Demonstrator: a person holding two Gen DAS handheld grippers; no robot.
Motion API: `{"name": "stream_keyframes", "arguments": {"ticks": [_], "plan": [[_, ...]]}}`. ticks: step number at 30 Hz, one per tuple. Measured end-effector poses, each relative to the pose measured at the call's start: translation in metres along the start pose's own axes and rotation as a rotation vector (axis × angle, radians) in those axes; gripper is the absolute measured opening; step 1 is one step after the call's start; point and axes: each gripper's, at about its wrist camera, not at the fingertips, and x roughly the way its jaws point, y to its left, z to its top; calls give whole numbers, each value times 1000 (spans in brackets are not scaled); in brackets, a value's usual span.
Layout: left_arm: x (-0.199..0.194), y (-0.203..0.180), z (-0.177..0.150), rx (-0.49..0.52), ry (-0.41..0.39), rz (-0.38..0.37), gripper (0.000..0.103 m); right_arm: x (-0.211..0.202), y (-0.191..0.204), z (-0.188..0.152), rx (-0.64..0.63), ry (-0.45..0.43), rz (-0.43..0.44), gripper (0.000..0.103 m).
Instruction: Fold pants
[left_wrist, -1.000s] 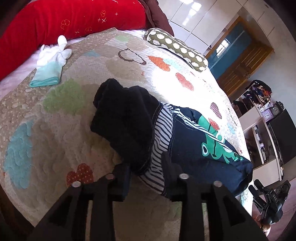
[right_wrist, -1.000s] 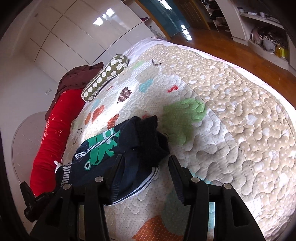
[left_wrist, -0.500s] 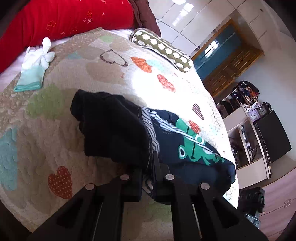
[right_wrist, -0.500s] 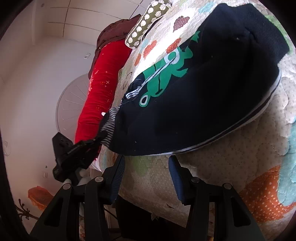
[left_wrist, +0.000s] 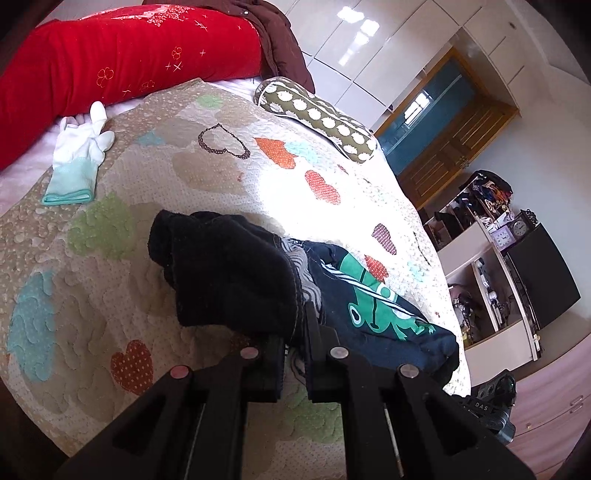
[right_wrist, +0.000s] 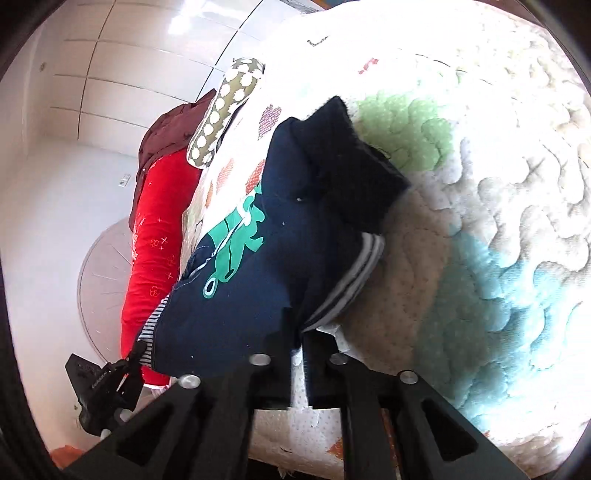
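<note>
Both tools (left_wrist: 294, 350) (right_wrist: 295, 354) now clamp one pants (left_wrist: 236, 280) — lifted.

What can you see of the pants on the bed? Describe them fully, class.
The pants are dark navy soft fabric with a green frog-like print, a striped lining and a fuzzy black inside showing where they are bunched. They lie crumpled on the quilt. The left gripper is shut on one edge; the right gripper is shut on the edge by the grey-striped band.

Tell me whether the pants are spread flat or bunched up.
Bunched up. The pants lie in a rumpled heap on the quilt, the dark fleecy end flopped over, each claw pinching an edge.
</note>
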Motion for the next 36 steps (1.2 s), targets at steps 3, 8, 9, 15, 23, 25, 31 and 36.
{"name": "stream_keyframes", "arguments": {"ticks": [3,8,9,15,23,25,31,36], "plan": [[-5,-3,5,6,-13,-4,8,-12,8,-2,-31,-7,2,5],[2,-9,28,-5,-19,-21,8,-34,46,9,-170,-53,-7,4],[6,-10,35,-8,-16,-22,8,-36,52,17,-193,-58,-3,4],[48,-23,89,21,-4,48,8,-20,97,69,-307,-79,-72,4],[145,-21,158,61,77,214,9,65,115,171,-320,-59,-250,4],[169,-9,165,31,139,215,9,89,112,190,-323,-38,-297,6],[162,7,166,-15,189,64,16,95,95,202,-261,-68,-319,42],[118,14,174,-21,110,37,47,62,98,175,-345,-100,-349,50]]}}
